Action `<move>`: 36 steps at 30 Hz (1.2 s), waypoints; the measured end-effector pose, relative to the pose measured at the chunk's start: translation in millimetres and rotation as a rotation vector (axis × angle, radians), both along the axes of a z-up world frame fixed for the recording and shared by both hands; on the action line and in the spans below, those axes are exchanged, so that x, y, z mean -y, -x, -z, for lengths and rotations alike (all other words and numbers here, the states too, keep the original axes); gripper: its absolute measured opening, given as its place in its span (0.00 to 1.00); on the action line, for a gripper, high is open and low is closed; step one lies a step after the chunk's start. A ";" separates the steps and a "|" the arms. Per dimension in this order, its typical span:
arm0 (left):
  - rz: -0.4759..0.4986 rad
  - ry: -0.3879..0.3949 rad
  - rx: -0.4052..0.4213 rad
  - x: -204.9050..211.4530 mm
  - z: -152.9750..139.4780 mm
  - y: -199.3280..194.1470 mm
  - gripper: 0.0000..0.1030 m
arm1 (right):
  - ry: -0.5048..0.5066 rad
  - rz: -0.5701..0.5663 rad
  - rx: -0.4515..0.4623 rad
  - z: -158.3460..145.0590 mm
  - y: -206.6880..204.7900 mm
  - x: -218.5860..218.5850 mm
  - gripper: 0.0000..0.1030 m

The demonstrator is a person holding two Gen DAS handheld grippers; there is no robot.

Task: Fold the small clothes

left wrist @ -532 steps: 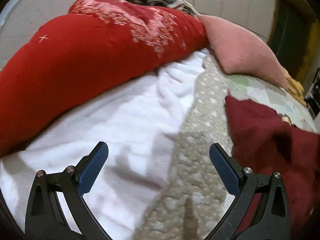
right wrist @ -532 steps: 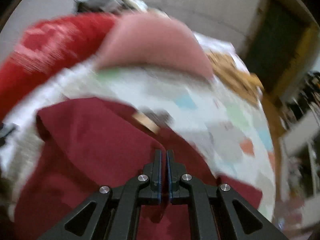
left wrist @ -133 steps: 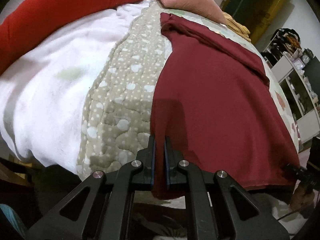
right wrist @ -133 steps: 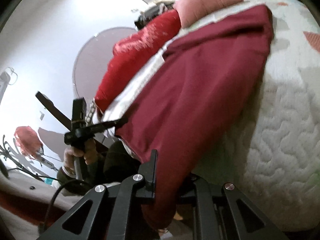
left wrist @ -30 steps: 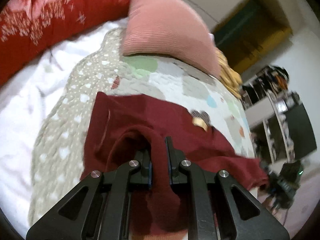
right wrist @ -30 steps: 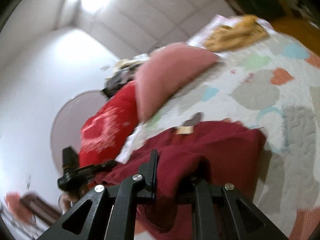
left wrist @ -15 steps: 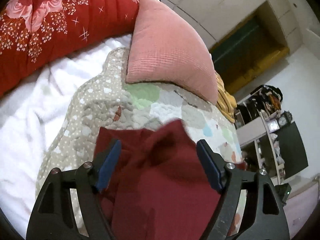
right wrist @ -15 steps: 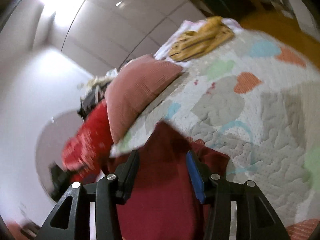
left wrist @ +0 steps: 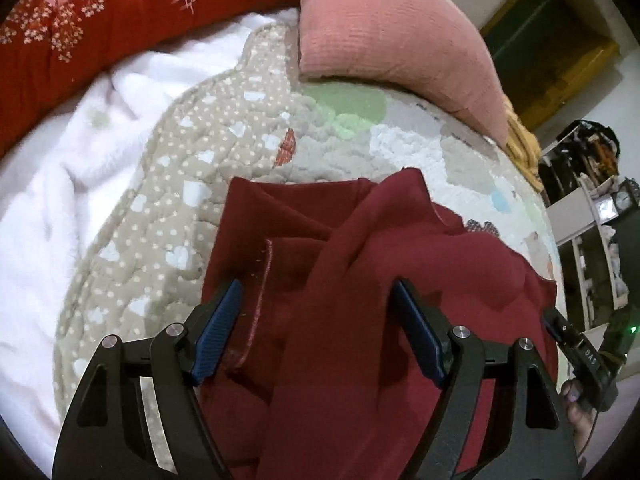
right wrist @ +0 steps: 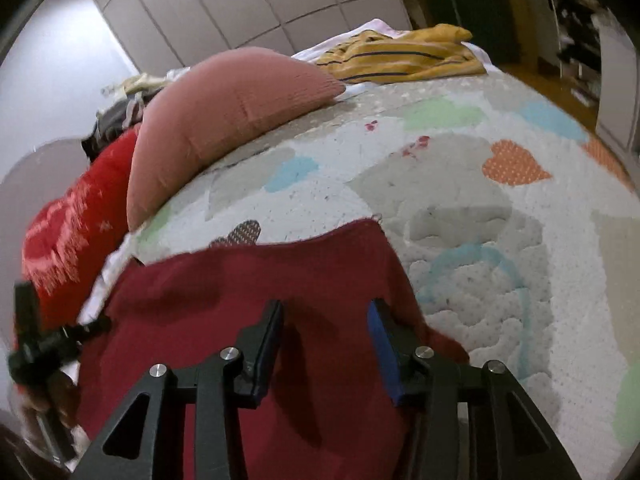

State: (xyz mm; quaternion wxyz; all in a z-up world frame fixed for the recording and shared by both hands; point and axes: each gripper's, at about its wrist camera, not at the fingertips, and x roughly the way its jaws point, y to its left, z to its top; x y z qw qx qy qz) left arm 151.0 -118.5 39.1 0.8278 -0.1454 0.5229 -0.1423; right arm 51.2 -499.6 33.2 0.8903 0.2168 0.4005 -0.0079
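A dark red garment (left wrist: 352, 280) lies folded over on the quilted bed, with rumpled layers and a hem edge showing at its left. My left gripper (left wrist: 318, 320) is open and empty just above it, one blue pad on each side of the folded cloth. In the right wrist view the same garment (right wrist: 240, 300) lies flat in front of my right gripper (right wrist: 326, 336), which is open and empty over the cloth's right part. The other gripper shows at the edge of each view.
A pink pillow (left wrist: 384, 28) and a red floral duvet (left wrist: 80, 20) lie at the head of the bed, with a white fleece blanket (left wrist: 60, 168) at the left. A yellow striped garment (right wrist: 404, 56) lies at the far end. Shelves (left wrist: 600, 220) stand at the right.
A second ago both grippers were shut on the red garment, carrying its edge over. Both have since opened and let it go, and the cloth now lies folded on the bed.
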 end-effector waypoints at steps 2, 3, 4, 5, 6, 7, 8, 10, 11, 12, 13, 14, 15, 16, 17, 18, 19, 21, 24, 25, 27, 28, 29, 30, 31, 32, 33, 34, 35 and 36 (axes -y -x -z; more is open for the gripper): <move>-0.009 0.004 0.002 -9.0 -7.8 7.4 0.76 | 0.006 0.009 0.021 -10.0 12.7 2.1 0.41; -0.014 0.007 0.009 -17.2 -13.0 14.2 0.76 | 0.007 0.008 0.029 -14.9 19.0 0.5 0.42; -0.014 0.017 0.018 -24.1 -16.7 20.3 0.76 | -0.002 -0.003 0.041 -21.2 30.7 -1.1 0.43; -0.012 0.032 0.026 -30.4 -20.5 26.6 0.76 | -0.020 -0.019 0.049 -25.0 41.1 -2.7 0.45; -0.007 0.049 0.034 -38.4 -23.5 35.1 0.76 | -0.043 -0.041 0.052 -28.6 55.9 -6.0 0.45; -0.003 0.060 0.039 -44.1 -25.3 42.5 0.76 | -0.056 -0.057 0.051 -30.8 69.7 -9.3 0.46; 0.003 0.066 0.043 -49.6 -26.2 50.7 0.76 | -0.059 -0.066 0.047 -31.5 80.8 -13.2 0.50; 0.014 0.066 0.041 -57.7 -24.4 67.6 0.76 | -0.057 -0.074 0.032 -27.4 110.8 -18.7 0.58; 0.017 0.068 0.037 -59.1 -23.1 73.9 0.76 | -0.068 -0.077 0.028 -23.1 121.9 -19.6 0.59; 0.026 0.082 0.030 -60.8 -20.6 83.3 0.76 | -0.086 -0.076 0.023 -19.2 133.8 -19.8 0.59; 0.036 0.093 0.025 -61.4 -19.0 88.8 0.76 | -0.103 -0.071 0.018 -15.6 142.8 -20.2 0.60; 0.048 0.106 0.017 -60.4 -15.9 96.7 0.76 | -0.116 -0.066 0.014 -11.7 147.3 -21.7 0.62; 0.056 0.114 0.013 -59.1 -13.8 101.4 0.76 | -0.131 -0.062 0.007 -6.9 152.8 -22.9 0.62; 0.065 0.121 0.011 -55.7 -10.6 107.0 0.76 | -0.143 -0.059 0.001 -1.9 155.7 -24.2 0.63; 0.075 0.123 0.006 -52.3 -6.8 112.5 0.76 | -0.158 -0.054 -0.004 2.4 156.2 -24.9 0.63; 0.084 0.122 0.001 -49.3 -4.3 115.0 0.76 | -0.185 -0.044 -0.011 8.8 155.1 -25.9 0.63; 0.091 0.119 -0.005 -46.6 -1.3 117.3 0.76 | -0.205 -0.043 -0.016 12.2 152.8 -26.9 0.63; 0.086 0.121 -0.015 -44.8 2.5 120.3 0.76 | -0.227 -0.066 -0.011 21.4 146.2 -34.7 0.63; 0.070 0.133 -0.024 -48.0 1.2 123.0 0.76 | -0.199 -0.060 0.006 24.0 137.0 -41.2 0.29; 0.069 0.130 -0.022 -49.6 -1.1 124.8 0.76 | -0.199 -0.063 0.006 22.4 134.8 -40.4 0.15; 0.074 0.108 -0.008 -52.0 -5.9 128.7 0.76 | -0.191 -0.077 0.034 9.2 135.5 -36.3 0.14; 0.084 0.093 0.005 -52.6 -9.1 131.3 0.76 | -0.158 -0.089 0.055 -2.2 137.6 -35.8 0.13; 0.097 0.079 0.022 -52.9 -12.4 134.6 0.76 | -0.102 -0.104 0.082 -17.4 140.9 -36.6 0.13; 0.107 0.072 0.032 -53.2 -12.9 136.2 0.76 | -0.063 -0.112 0.101 -28.0 143.3 -37.3 0.12; 0.118 0.066 0.040 -52.7 -13.4 138.4 0.76 | -0.027 -0.119 0.118 -39.3 145.2 -37.9 0.12; 0.130 0.062 0.043 -51.2 -12.6 139.6 0.76 | 0.003 -0.118 0.121 -45.4 145.8 -38.4 0.12; 0.142 0.058 0.043 -49.2 -10.9 140.0 0.76 | 0.035 -0.112 0.112 -46.7 145.7 -39.9 0.12; 0.155 0.048 0.042 -46.1 -8.2 140.2 0.76 | 0.079 -0.104 0.088 -43.3 143.8 -41.3 0.12; 0.167 0.031 0.041 -41.8 -4.7 140.4 0.76 | 0.092 -0.098 0.065 -38.0 142.6 -40.2 0.12; 0.174 0.018 0.041 -38.7 -2.2 140.3 0.76 | 0.085 -0.082 0.022 -24.7 139.1 -37.0 0.12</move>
